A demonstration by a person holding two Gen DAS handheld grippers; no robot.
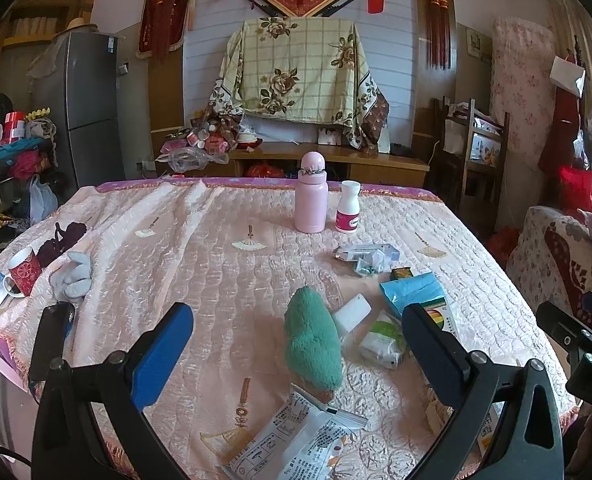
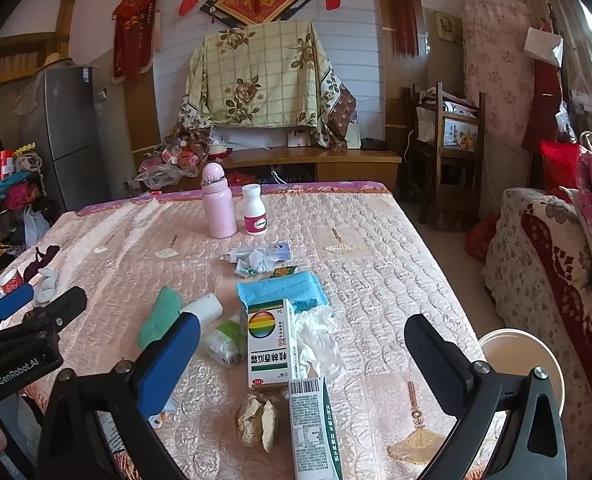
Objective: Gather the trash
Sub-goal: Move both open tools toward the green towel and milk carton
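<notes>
Both tools hang with fingers spread and empty over the bench (image 2: pixel 376 264) — my right tool (image 2: pixel 302 356) above the rainbow-printed box (image 2: pixel 270 344), my left tool (image 1: pixel 296 348) above the green plush (image 1: pixel 314 340). Trash lies mid-bench: crumpled tissue (image 2: pixel 316 336), brown paper wad (image 2: pixel 258 420), printed wrapper (image 1: pixel 296 440). I'd take the tissue first — low, pinching its bulk, clear of the cloth

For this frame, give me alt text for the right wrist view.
The open right gripper hovers empty over a pink quilted table strewn with trash: a rainbow-printed box, crumpled tissue, brown wad. A pink bottle stands behind.
</notes>
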